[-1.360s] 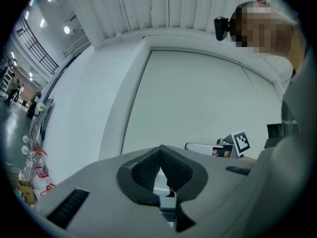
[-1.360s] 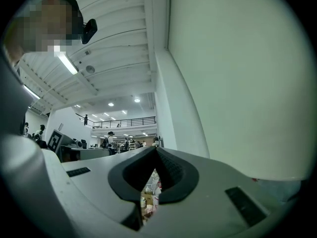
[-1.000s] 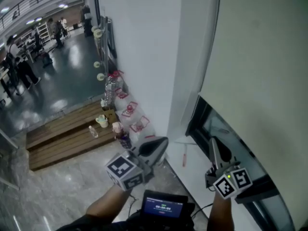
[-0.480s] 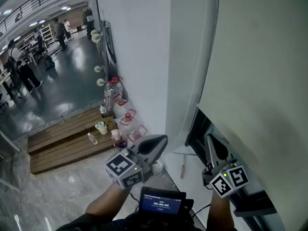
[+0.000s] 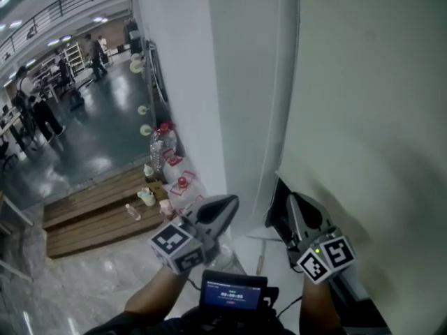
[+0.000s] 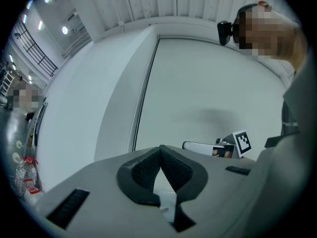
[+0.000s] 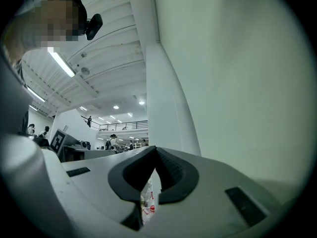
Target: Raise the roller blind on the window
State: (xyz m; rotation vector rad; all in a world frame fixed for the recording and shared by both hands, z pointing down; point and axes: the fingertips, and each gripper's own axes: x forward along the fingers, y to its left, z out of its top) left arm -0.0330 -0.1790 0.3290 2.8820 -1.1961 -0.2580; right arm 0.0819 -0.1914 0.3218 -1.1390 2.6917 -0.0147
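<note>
Blind (image 5: 363, 103): light, limp; I'd take its chain (image 6: 141, 98), 11 o'clock off left gripper (image 5: 229, 202); left and right gripper (image 5: 292, 201) both pressed together, empty

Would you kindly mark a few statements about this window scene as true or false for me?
The left gripper and the right gripper are both shut and empty. True.
The blind is fully raised. False: it covers most of the window, leaving only a dark gap below.
Water bottles stand beside the white wall. True.
The left gripper grips the cord. False: the cord hangs at the blind's left edge, apart from it.
</note>
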